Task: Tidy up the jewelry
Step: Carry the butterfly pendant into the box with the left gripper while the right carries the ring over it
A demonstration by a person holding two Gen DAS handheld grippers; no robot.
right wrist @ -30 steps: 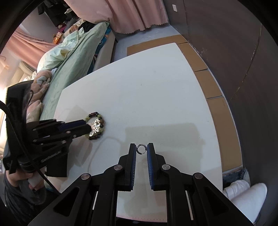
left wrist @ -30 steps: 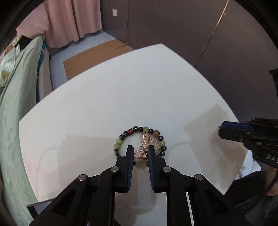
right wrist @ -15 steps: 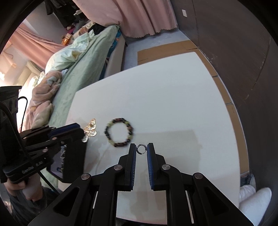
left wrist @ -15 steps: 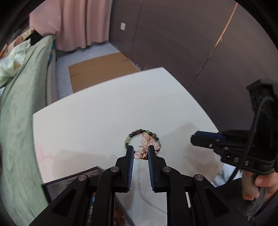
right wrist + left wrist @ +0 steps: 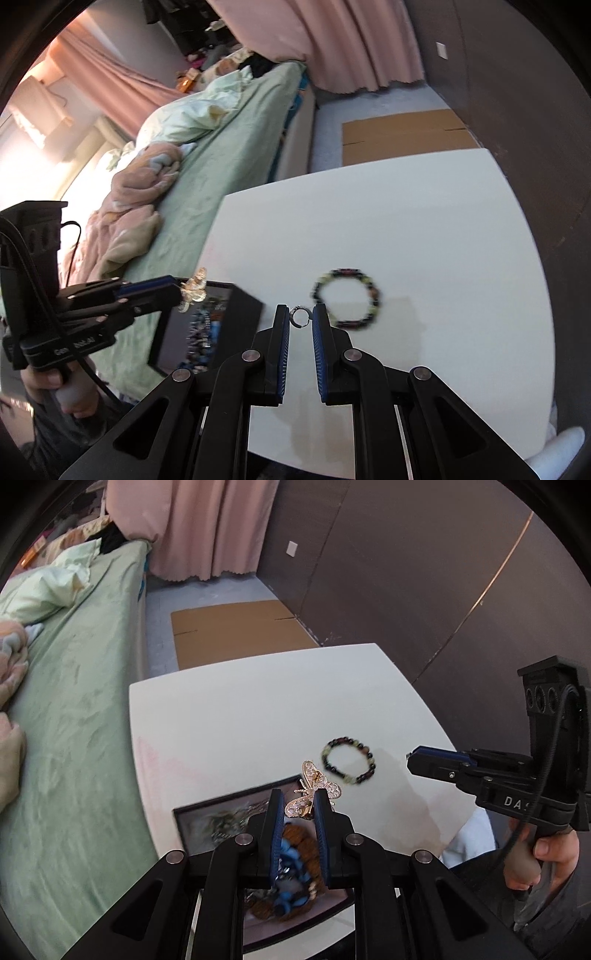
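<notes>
My left gripper (image 5: 299, 805) is shut on a gold butterfly brooch (image 5: 314, 788) and holds it in the air over the far edge of a black jewelry box (image 5: 207, 812) full of beads and chains. The brooch also shows in the right wrist view (image 5: 194, 290). My right gripper (image 5: 300, 316) is shut on a small silver ring (image 5: 300, 316), above the white table (image 5: 424, 221). A beaded bracelet (image 5: 347, 299) of dark and green beads lies flat on the table just beyond the ring; it also shows in the left wrist view (image 5: 349, 760).
The black box (image 5: 207, 325) stands at the table's near left corner. A bed with green sheets (image 5: 74, 701) runs along the table's left side. Brown cardboard (image 5: 236, 631) lies on the floor beyond the table. A dark wall (image 5: 424, 590) stands to the right.
My left gripper lifted the brooch off the bracelet and carried it back and left over the box. The bracelet stayed on the table. My right gripper kept hold of the ring.
</notes>
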